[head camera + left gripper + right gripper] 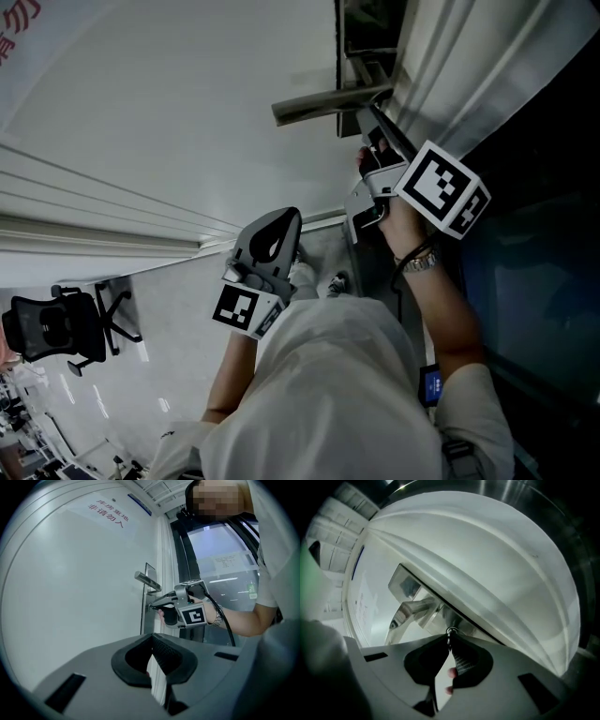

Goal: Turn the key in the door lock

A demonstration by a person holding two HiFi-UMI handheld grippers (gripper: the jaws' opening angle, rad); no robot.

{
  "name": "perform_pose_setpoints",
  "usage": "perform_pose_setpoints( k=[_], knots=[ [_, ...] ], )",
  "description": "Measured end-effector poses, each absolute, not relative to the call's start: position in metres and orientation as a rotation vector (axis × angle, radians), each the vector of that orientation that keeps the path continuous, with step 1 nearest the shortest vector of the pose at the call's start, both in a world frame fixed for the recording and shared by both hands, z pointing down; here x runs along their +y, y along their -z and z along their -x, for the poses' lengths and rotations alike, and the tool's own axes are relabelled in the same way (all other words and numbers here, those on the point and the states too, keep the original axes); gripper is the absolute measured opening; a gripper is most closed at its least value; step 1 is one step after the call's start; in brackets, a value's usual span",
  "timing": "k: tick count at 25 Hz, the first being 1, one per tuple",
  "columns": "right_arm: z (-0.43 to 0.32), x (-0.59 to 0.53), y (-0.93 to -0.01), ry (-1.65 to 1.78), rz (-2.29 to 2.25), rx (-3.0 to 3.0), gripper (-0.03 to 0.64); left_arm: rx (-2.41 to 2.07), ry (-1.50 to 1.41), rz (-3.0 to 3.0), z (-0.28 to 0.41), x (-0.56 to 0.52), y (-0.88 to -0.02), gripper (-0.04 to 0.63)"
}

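My right gripper [450, 638] is shut on a small metal key [451, 631] that sits in the lock plate [149, 598] of the white door [70, 597]. The silver lever handle [412, 611] juts out just beside the key. In the head view the right gripper [364, 117] reaches to the door's edge under the handle [319, 105]. The left gripper view shows the same right gripper [153, 606] with its tips at the lock. My left gripper [284, 220] hangs back from the door, its jaws [152, 637] shut with nothing between them.
A dark glass panel [225, 564] with a black frame stands right of the door. A black office chair [56, 328] is on the floor at the far left. A sign with red print [108, 515] is stuck high on the door.
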State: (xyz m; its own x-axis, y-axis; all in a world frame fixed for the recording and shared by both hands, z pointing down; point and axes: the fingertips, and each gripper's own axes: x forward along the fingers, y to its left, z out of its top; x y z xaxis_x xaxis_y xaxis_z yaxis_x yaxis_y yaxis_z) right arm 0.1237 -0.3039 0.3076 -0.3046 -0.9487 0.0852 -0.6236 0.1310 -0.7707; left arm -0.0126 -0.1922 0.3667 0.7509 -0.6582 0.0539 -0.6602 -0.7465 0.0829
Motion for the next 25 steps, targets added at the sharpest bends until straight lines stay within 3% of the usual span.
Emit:
perform_pose_setpoints(
  k=[8, 15, 20, 25],
  knots=[
    [-0.125, -0.305, -0.31, 1.215, 1.295, 1.773, 0.025, -1.088, -0.025, -2.85, 0.015, -0.189, -0.366, 0.005],
    [-0.121, -0.302, -0.31, 1.174, 1.32, 1.883, 0.028, -1.088, -0.017, -2.853, 0.017, -0.183, -0.363, 0.005],
    [-0.108, -0.292, -0.311, 1.008, 1.422, 2.184, 0.094, -1.079, -0.025, -2.853, 0.018, -0.18, -0.365, 0.005],
    [-0.107, -0.284, -0.315, 0.745, 1.649, 2.437, 0.106, -1.058, -0.024, -2.864, 0.014, -0.177, -0.365, 0.005]
  ],
)
